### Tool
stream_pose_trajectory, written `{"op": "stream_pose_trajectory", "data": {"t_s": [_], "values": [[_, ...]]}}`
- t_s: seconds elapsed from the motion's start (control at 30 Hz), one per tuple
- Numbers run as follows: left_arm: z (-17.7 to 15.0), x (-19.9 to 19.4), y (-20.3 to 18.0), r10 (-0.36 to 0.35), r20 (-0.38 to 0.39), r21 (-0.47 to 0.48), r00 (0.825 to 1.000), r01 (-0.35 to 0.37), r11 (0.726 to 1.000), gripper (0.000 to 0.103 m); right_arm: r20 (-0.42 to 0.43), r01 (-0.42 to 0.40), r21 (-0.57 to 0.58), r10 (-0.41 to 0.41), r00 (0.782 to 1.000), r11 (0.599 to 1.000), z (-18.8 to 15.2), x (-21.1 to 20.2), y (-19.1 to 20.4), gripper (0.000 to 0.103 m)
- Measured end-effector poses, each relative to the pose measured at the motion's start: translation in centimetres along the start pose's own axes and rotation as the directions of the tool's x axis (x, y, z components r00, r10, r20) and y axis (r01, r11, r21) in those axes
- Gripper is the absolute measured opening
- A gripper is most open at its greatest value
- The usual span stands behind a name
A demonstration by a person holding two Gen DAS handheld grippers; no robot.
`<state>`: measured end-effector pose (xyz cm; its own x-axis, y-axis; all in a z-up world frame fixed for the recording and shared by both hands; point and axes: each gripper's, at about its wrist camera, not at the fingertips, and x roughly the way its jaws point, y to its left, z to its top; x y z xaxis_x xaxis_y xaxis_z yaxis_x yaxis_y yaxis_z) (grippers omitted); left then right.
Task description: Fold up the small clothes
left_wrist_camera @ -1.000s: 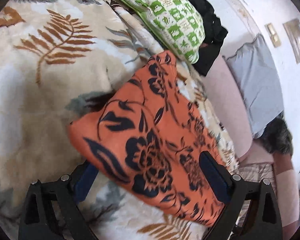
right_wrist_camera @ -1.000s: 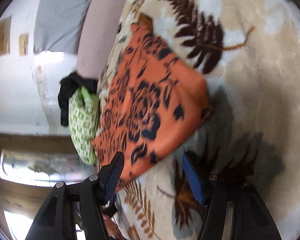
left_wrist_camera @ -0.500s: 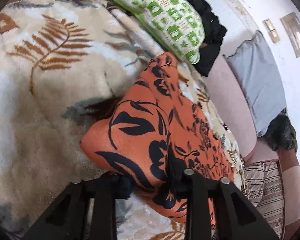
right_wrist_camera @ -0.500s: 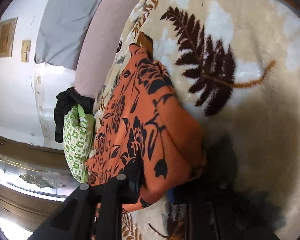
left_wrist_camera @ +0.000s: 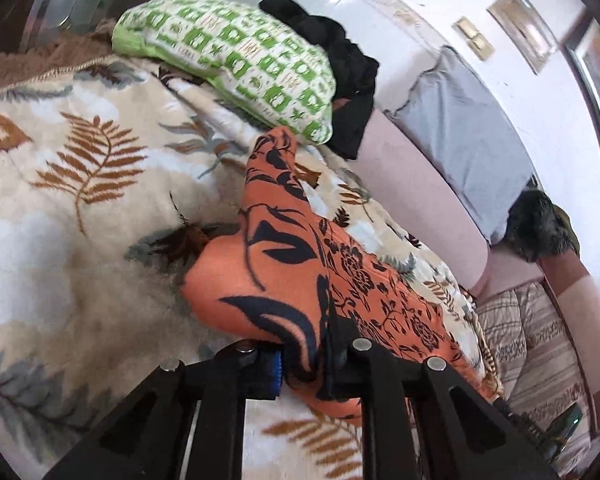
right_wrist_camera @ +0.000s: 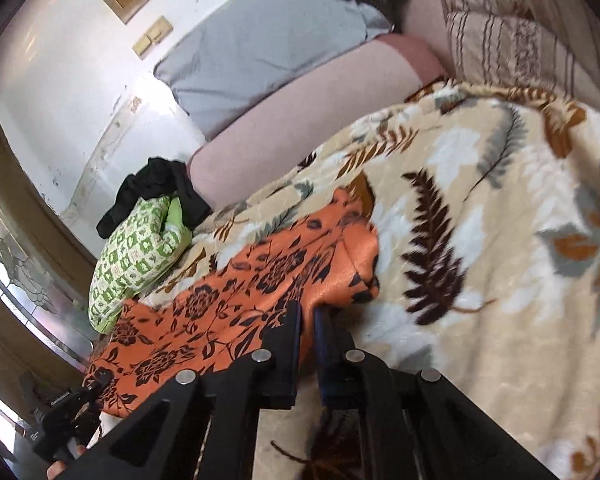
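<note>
Both grippers have a near corner of the orange floral garment (left_wrist_camera: 300, 280) pinched: the left gripper (left_wrist_camera: 302, 364) and the right gripper (right_wrist_camera: 308, 320) each stand narrow, jaws clamped on cloth. This looks like the start of a fold, which calls for carrying both corners evenly across. The garment lies on the leaf-print blanket (right_wrist_camera: 500, 260), a green patterned pillow (left_wrist_camera: 236, 60) beyond.

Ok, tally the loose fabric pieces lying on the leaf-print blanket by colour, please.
Orange with black flowers: 1, the orange garment, with both tongs, left and right, shut on it.
Green-and-white print: 1, the green piece.
Black: 1, the black cloth, bunched behind the green piece at the blanket edge.
Total: 3
</note>
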<state>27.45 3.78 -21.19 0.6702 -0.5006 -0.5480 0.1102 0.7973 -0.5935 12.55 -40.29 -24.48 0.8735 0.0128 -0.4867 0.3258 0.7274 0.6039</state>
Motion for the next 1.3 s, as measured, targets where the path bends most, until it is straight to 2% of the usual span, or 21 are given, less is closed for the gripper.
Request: {"op": "stream_pose_trajectory", "data": {"t_s": [0.07,0.13,0.23,0.3,0.33,0.37,0.43,0.53,0.67,0.73,0.83,0.9,0.93,0.97,1.0,1.03,1.1,1.17,1.23,1.3], "values": [[-0.3,-0.6,0.3,0.0,-0.011,-0.003,1.0,0.0,1.0,0.016,0.035,-0.003,-0.008,0.003,0.999,1.0,0.6,-2.2,-0.4,0.003],[-0.7,-0.5,1.0,0.027,-0.046,-0.004,0.999,-0.028,1.0,0.016,0.029,-0.02,-0.009,0.02,0.999,1.0,1.0,-3.4,-0.5,0.003],[-1.1,1.0,3.3,0.042,-0.122,-0.081,0.992,-0.052,0.995,0.016,-0.025,-0.009,0.115,0.011,1.0,0.993,0.7,-3.6,-3.3,0.004],[-1.4,1.9,4.8,0.041,-0.163,-0.139,0.986,-0.064,0.988,0.017,-0.108,-0.04,0.302,0.076,0.991,0.953,0.3,-2.4,-6.5,0.005],[-1.6,2.1,5.3,0.036,-0.175,-0.154,0.984,-0.063,0.986,0.017,-0.15,-0.063,0.414,0.136,0.979,0.908,-0.1,-1.5,-8.1,0.005],[-1.6,2.3,5.4,0.035,-0.179,-0.162,0.983,-0.065,0.985,0.018,-0.164,-0.081,0.471,0.178,0.97,0.879,-0.3,-0.9,-9.0,0.005],[-1.7,2.6,5.4,0.045,-0.18,-0.159,0.983,-0.074,0.985,0.024,-0.162,-0.111,0.548,0.234,0.959,0.829,-0.8,-0.1,-10.2,0.006],[-1.9,3.2,5.3,0.064,-0.193,-0.166,0.979,-0.097,0.981,0.035,-0.163,-0.12,0.605,0.27,0.949,0.787,-1.1,1.7,-10.9,0.006],[-1.8,3.8,5.5,0.057,-0.201,-0.191,0.978,-0.096,0.977,0.043,-0.214,-0.098,0.633,0.296,0.931,0.768,-2.1,3.5,-10.8,0.008],[-1.7,4.0,5.4,0.057,-0.202,-0.184,0.978,-0.096,0.978,0.049,-0.233,-0.094,0.621,0.298,0.926,0.778,-2.3,3.8,-10.4,0.008],[-1.9,4.3,4.7,0.057,-0.198,-0.144,0.979,-0.087,0.986,0.059,-0.239,-0.089,0.596,0.282,0.929,0.798,-2.2,3.8,-10.2,0.009],[-1.9,4.4,4.3,0.068,-0.199,-0.118,0.978,-0.092,0.989,0.062,-0.238,-0.079,0.603,0.274,0.932,0.794,-2.3,3.5,-10.5,0.015],[-1.9,4.5,4.2,0.072,-0.2,-0.109,0.977,-0.095,0.989,0.063,-0.236,-0.08,0.614,0.279,0.931,0.786,-2.3,3.2,-10.7,0.025],[-2.0,4.5,4.2,0.074,-0.199,-0.102,0.977,-0.096,0.99,0.063,-0.233,-0.082,0.619,0.283,0.93,0.781,-2.3,2.9,-10.9,0.049],[-1.9,4.6,4.2,0.073,-0.199,-0.1,0.977,-0.095,0.99,0.064,-0.23,-0.078,0.62,0.276,0.933,0.78,-2.4,2.5,-11.1,0.068],[-2.0,4.6,4.2,0.072,-0.199,-0.101,0.977,-0.094,0.991,0.064,-0.203,-0.088,0.629,0.272,0.941,0.773,-2.4,1.8,-11.4,0.078],[-2.0,4.5,4.2,0.071,-0.193,-0.104,0.979,-0.092,0.99,0.064,-0.134,-0.135,0.639,0.282,0.95,0.757,-2.1,0.6,-11.6,0.078],[-2.1,4.5,4.1,0.074,-0.184,-0.1,0.98,-0.093,0.991,0.064,-0.079,-0.172,0.62,0.279,0.957,0.765,-1.6,0.0,-11.7,0.078],[-2.1,4.5,4.0,0.078,-0.179,-0.096,0.981,-0.096,0.991,0.064,-0.086,-0.166,0.623,0.278,0.957,0.764,-1.4,0.9,-11.8,0.077],[-2.1,4.5,3.9,0.082,-0.174,-0.093,0.981,-0.099,0.991,0.064,-0.137,-0.125,0.642,0.274,0.952,0.757,-1.6,2.4,-11.9,0.073]]}}
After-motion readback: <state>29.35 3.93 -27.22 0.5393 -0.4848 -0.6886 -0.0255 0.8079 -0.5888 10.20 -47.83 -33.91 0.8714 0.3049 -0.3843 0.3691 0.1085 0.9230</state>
